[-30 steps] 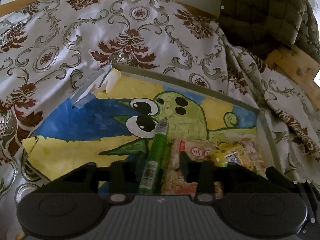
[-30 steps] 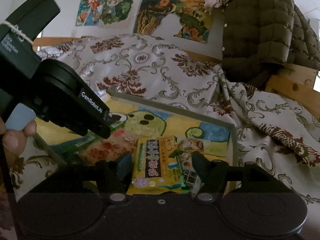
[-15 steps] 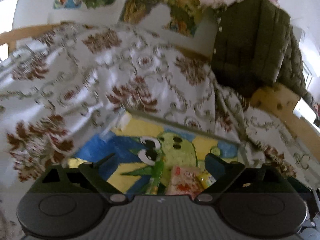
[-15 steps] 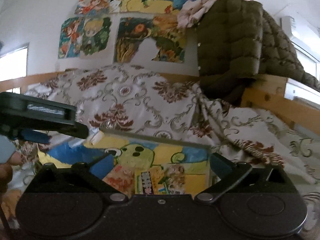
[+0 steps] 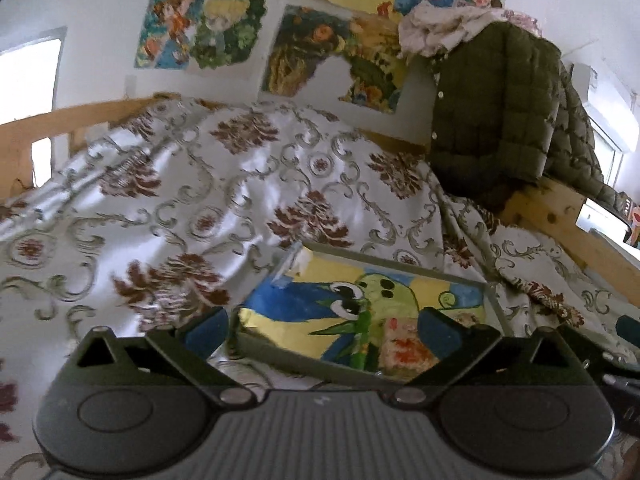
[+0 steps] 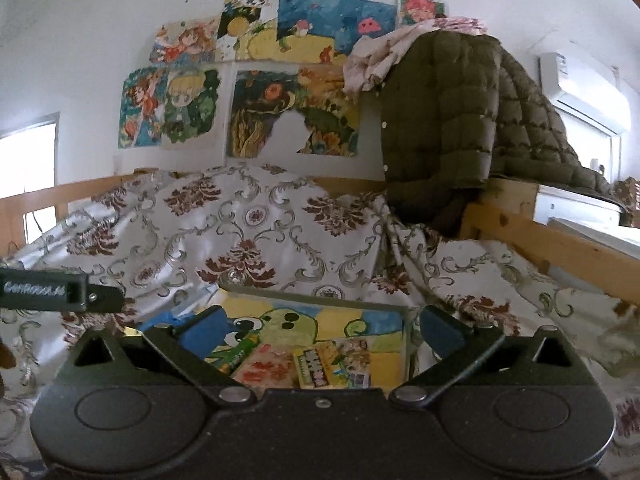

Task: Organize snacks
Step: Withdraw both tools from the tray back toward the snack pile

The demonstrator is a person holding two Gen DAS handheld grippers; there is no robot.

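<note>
A shallow tray (image 5: 280, 354) painted with a green cartoon creature lies on the patterned bedspread; it also shows in the right wrist view (image 6: 316, 294). In it lie a green stick pack (image 5: 362, 342), a red-and-white snack bag (image 5: 404, 350) and, in the right wrist view, a yellow snack packet (image 6: 328, 362) beside the red-and-white bag (image 6: 264, 368) and green pack (image 6: 236, 356). My left gripper (image 5: 322, 330) is open and empty, raised back from the tray. My right gripper (image 6: 316, 326) is open and empty, above the tray's near side.
A white bedspread with brown floral pattern (image 5: 180, 208) covers the bed. A dark green quilted jacket (image 6: 448, 120) hangs over a wooden bed frame (image 6: 520, 224) at right. Posters (image 6: 260, 92) cover the wall. The left gripper's body (image 6: 52, 290) shows at the left edge.
Both grippers opened, let go of the snacks in the tray, and pulled up and back. The green pack and the yellow packet now lie free in the tray.
</note>
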